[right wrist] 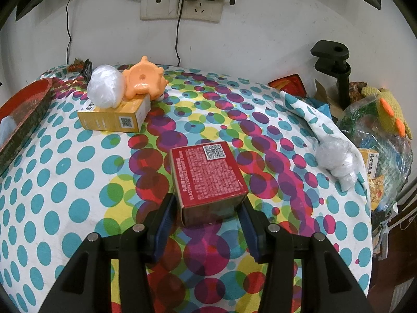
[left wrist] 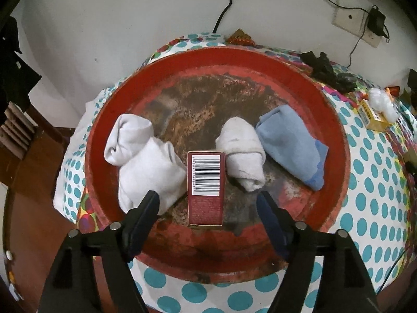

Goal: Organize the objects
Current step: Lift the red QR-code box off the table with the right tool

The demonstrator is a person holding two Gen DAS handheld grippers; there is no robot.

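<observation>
**Slim box set down in the tray; a second red box waits in the other claw**

The left gripper [left wrist: 207, 203] hangs over the near edge of the round red tray [left wrist: 336, 120] with its jaws spread wide and nothing pressed between them. The slim red box [left wrist: 206, 186], barcode up, lies flat on the tray floor in the gap between the fingers, touching neither. This looks like a drop just finished, so the left hand's next job is probably to lift clear without nudging the box.

In the tray, from left to right: a big white sock bundle [left wrist: 142, 161] touching the box's left side, the box itself, a smaller white rolled sock [left wrist: 243, 154] just right of it, then a blue folded sock [left wrist: 292, 146] against that.

On the dotted tablecloth [right wrist: 52, 182], the right gripper [right wrist: 207, 208] stands astride the near end of a squat red box [right wrist: 208, 177]. Its pads sit at the box's two sides; whether they truly press I cannot tell. That box rests on the cloth, well right of the tray. Carrying it leftward would seem the next step, into the free tray floor at the far side.

Farther off lie a yellow box [right wrist: 112, 117] with a plastic wad [right wrist: 105, 90] and an orange toy [right wrist: 143, 80] on it.
</observation>
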